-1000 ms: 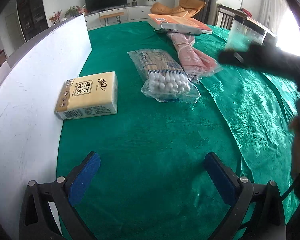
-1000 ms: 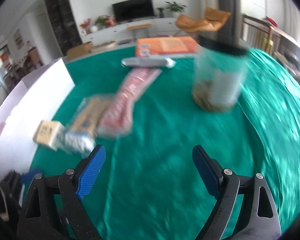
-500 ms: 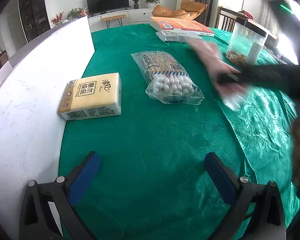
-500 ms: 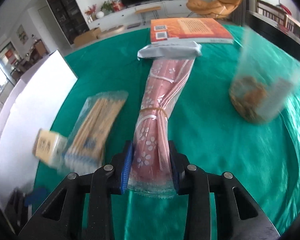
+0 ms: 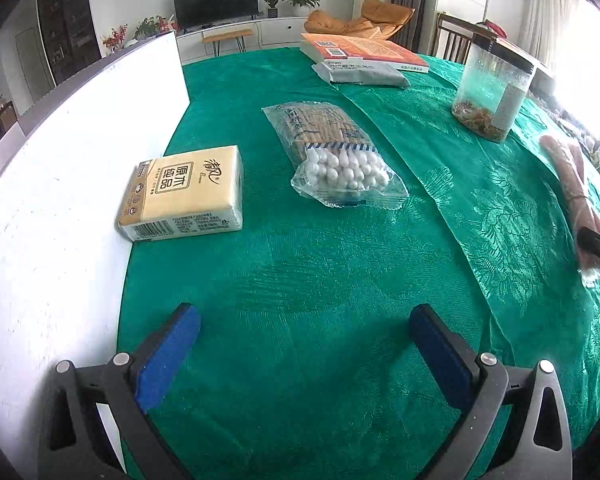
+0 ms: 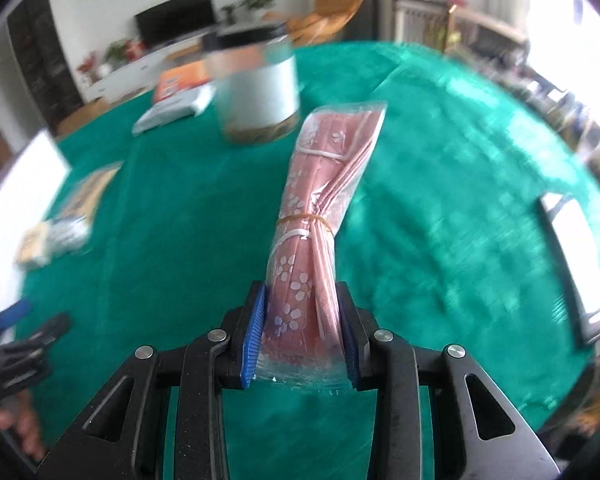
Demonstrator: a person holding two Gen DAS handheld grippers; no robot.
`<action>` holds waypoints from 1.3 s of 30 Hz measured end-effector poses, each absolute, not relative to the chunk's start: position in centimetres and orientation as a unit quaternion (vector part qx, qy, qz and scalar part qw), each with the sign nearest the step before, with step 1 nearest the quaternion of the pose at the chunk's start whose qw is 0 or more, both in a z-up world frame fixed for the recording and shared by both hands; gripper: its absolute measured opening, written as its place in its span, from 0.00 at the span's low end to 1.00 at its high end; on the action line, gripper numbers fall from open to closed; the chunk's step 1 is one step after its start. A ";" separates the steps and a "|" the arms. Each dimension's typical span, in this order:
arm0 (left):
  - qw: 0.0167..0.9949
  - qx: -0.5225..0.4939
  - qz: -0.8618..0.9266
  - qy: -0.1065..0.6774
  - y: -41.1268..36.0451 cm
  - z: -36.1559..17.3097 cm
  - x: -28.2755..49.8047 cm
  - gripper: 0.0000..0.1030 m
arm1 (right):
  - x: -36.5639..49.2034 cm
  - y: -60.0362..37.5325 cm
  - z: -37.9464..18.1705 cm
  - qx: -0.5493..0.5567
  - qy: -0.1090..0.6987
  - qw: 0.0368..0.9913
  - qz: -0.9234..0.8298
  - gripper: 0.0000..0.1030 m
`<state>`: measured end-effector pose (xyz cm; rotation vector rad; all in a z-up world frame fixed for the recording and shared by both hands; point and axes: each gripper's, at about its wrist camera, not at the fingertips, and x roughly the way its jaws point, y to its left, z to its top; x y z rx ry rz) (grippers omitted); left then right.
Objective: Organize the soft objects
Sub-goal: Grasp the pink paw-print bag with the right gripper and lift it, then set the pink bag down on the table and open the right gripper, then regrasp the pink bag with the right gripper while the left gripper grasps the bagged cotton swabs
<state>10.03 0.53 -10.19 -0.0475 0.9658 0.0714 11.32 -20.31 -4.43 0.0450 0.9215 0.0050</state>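
While the right tool (image 6: 302,332) is clamping the pink bundle (image 6: 316,216), the left tool (image 5: 304,354) is idling, pads apart.
Swinging near the jar (image 6: 256,88), the bundle's floppy far end is risking a knock.

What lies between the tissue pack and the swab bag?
Only bare green cloth separates the tissue pack from the swab bag, seen in the left wrist view.

Emerald damask tablecloth (image 5: 300,280), pink white-flowered bundle (image 6: 312,216), yellow tissue pack (image 5: 184,192), orange book (image 5: 364,50), white board (image 5: 60,200)

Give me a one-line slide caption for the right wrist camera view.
Right gripper clamps a pink flower-printed plastic-wrapped bundle between its blue-padded fingers above a green tablecloth.
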 end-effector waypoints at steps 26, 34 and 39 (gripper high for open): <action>0.885 -0.023 0.035 0.464 0.5 -10.2 10.0 1.00 | 12.5 -20.4 -6.5 0.011 0.461 0.887 -0.026 0.83; 0.881 -0.029 0.032 0.471 0.6 -10.0 10.1 1.00 | 12.4 -20.4 -6.5 0.010 0.461 0.887 -0.025 0.83; 0.888 -0.101 0.017 0.449 0.7 -7.3 11.5 1.00 | 12.3 -20.4 -6.4 0.014 0.462 0.886 -0.025 0.83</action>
